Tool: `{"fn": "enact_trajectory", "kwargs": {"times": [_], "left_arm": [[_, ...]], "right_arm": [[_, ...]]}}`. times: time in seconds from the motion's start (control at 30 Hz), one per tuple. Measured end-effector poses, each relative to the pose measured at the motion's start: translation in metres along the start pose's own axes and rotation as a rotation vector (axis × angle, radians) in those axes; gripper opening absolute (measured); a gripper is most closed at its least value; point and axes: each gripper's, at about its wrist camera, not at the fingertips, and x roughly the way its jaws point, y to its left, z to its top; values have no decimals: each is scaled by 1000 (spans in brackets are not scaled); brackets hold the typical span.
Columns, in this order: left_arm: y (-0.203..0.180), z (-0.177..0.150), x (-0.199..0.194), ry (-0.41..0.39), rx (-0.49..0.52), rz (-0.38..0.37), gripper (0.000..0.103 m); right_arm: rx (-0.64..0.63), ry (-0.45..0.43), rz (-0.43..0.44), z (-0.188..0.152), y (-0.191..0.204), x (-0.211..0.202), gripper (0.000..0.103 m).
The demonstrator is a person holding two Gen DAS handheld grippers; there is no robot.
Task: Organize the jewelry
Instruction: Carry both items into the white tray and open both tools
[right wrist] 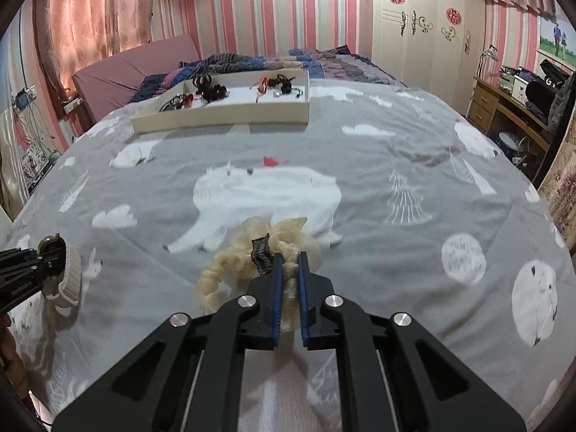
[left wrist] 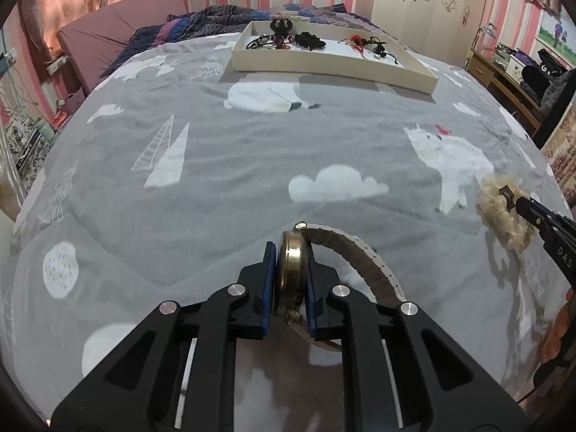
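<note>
My left gripper point(left wrist: 291, 248) is shut on a gold-cased wristwatch point(left wrist: 292, 273) with a pale strap, held edge-on just above the grey bedspread; it also shows in the right wrist view point(right wrist: 57, 259). My right gripper point(right wrist: 289, 257) is shut on a cream scrunchie point(right wrist: 252, 255) with a black tag, low over the bed; the scrunchie also shows in the left wrist view point(left wrist: 504, 208). A cream tray point(left wrist: 324, 66) at the far end of the bed holds black hair clips, dark hair ties and red cords; it also shows in the right wrist view point(right wrist: 223, 115).
The grey bedspread point(left wrist: 252, 165) with white bears and clouds lies between the grippers and the tray. A folded dark quilt point(left wrist: 223, 18) lies behind the tray. A wooden desk point(right wrist: 511, 108) stands right of the bed, a wardrobe point(right wrist: 424, 28) beyond.
</note>
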Motion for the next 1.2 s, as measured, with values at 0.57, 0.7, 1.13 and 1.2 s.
{"fn": "enact_trajectory", "kwargs": {"times": [0.57, 0.7, 1.13, 1.2], "left_arm": [[-10, 153, 30, -45, 42, -43, 12], [-15, 196, 47, -45, 46, -73, 12], [-38, 280, 140, -31, 13, -84, 12], [-41, 280, 152, -24, 17, -65, 12]], "right_arm": [[9, -14, 55, 126, 3, 61, 7], [-7, -27, 65, 173, 13, 85, 7], [58, 49, 59, 233, 21, 197, 7], [53, 40, 49, 230, 22, 204, 7]]}}
